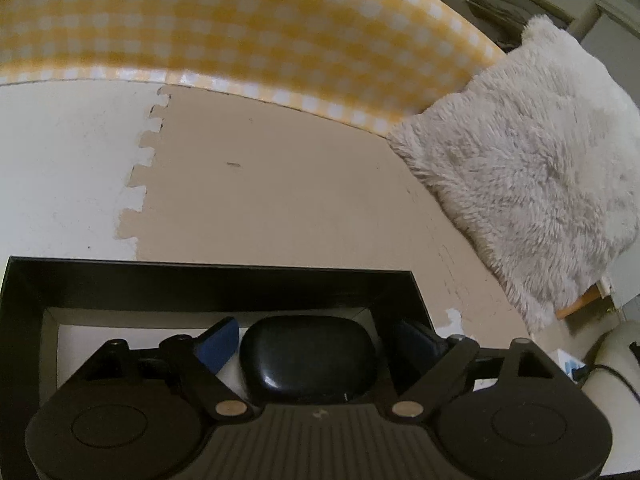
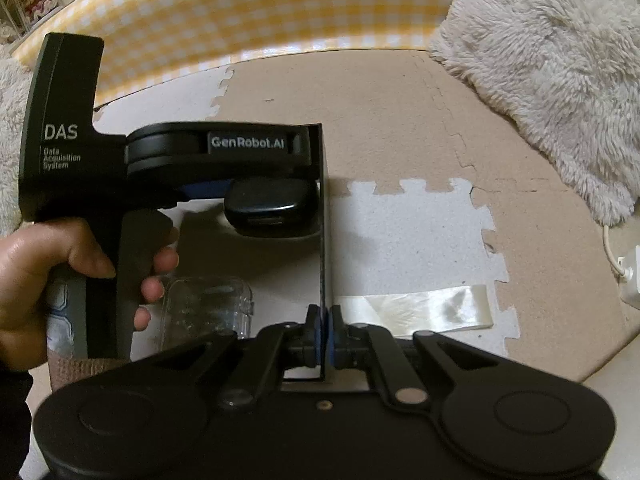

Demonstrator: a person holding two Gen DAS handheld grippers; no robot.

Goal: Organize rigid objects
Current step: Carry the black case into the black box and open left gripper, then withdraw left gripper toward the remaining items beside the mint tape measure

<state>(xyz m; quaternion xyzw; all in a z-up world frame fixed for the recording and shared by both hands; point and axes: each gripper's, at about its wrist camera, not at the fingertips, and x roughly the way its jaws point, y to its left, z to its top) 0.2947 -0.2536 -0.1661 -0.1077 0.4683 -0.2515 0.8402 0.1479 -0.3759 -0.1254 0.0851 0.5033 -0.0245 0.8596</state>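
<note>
Black case (image 1: 308, 360): small, rounded and glossy, sitting inside the black box near its far right corner, between my left fingers.
Person's hand (image 2: 48, 280): at the far left of the right wrist view, wrapped around the handle of my left gripper.
Clear case (image 2: 208, 308): see-through plastic, lying on the white floor of the box, nearer to me than the black case and apart from it.
Left gripper (image 1: 316, 340): jaws spread wide, one blue pad on each side of the black case; I judge that neither pad presses on it, so it looks let go.
Box (image 1: 216, 280): shallow, black walls, open top, resting on the foam floor mat.
Right gripper (image 2: 323, 334): jaws closed on the right wall of the box, pinching it to hold the box steady.
Doing this step well: I should lift my left gripper straight up with the jaws kept wide, so that no pad drags the case. My right grip should stay firm until the left is clear.
Tape strip (image 2: 416, 308): shiny, flat on the mat just right of the box.
</note>
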